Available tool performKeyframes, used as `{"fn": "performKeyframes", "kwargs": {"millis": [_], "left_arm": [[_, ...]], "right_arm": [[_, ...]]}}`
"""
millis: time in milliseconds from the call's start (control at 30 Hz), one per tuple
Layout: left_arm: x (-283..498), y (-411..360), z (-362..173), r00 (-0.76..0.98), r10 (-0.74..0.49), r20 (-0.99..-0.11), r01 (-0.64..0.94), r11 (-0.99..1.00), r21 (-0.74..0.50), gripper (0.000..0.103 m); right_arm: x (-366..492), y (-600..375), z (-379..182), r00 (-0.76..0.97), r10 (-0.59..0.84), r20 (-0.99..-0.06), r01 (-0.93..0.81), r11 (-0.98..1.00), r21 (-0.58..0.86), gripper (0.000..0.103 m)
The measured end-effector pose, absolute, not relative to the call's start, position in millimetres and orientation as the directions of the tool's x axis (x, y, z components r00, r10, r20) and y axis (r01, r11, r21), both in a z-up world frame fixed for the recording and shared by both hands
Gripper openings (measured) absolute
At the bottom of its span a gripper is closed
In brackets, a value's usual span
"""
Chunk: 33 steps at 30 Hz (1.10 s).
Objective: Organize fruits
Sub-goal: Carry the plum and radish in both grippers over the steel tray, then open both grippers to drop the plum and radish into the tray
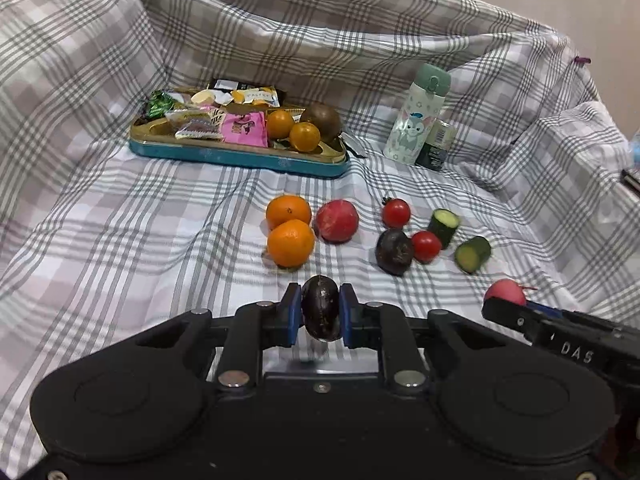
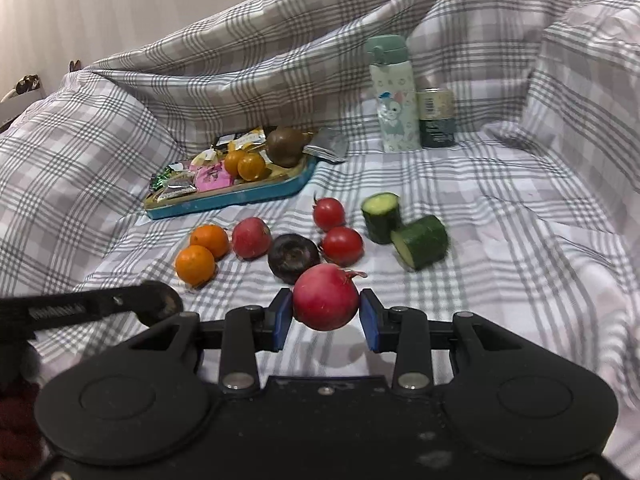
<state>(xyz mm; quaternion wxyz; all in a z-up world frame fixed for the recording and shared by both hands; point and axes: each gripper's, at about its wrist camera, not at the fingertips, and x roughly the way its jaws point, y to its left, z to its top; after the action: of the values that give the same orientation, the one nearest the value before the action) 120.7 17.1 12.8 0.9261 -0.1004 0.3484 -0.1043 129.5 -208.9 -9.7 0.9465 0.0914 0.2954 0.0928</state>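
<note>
My left gripper (image 1: 320,312) is shut on a dark purple fruit (image 1: 320,306), just in front of two oranges (image 1: 290,242) and a red radish (image 1: 337,221). My right gripper (image 2: 325,314) holds a red radish (image 2: 325,298) between its blue pads; it also shows in the left wrist view (image 1: 505,292). On the checked cloth lie another dark purple fruit (image 2: 293,257), two tomatoes (image 2: 342,245) and two cucumber pieces (image 2: 420,242).
A blue tin tray (image 1: 240,158) at the back holds snack packets, two small oranges (image 1: 305,136) and a brown fruit (image 1: 322,120). A pale green bottle (image 1: 416,116) and a dark can (image 1: 436,146) stand at the back right. Cloth folds rise all around.
</note>
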Motion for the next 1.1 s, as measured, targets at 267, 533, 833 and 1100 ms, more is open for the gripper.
{"fn": "performKeyframes", "kwargs": {"millis": [267, 533, 833, 1100], "left_arm": [[79, 17, 14, 0.698, -0.27, -0.663, 0.136, 0.959, -0.248, 0.026], [45, 11, 4, 0.685, -0.312, -0.658, 0.205, 0.95, -0.237, 0.026], [45, 18, -7, 0.679, -0.32, -0.661, 0.184, 0.946, -0.269, 0.026], [40, 17, -5, 0.704, -0.308, -0.64, 0.185, 0.949, -0.254, 0.027]], "right_arm": [[84, -216, -6, 0.786, 0.242, -0.569, -0.141, 0.966, 0.216, 0.038], [45, -210, -10, 0.732, 0.266, -0.628, -0.181, 0.963, 0.198, 0.038], [38, -207, -21, 0.683, 0.247, -0.687, -0.185, 0.969, 0.164, 0.038], [38, -206, -23, 0.675, 0.26, -0.69, -0.187, 0.966, 0.18, 0.04]]}}
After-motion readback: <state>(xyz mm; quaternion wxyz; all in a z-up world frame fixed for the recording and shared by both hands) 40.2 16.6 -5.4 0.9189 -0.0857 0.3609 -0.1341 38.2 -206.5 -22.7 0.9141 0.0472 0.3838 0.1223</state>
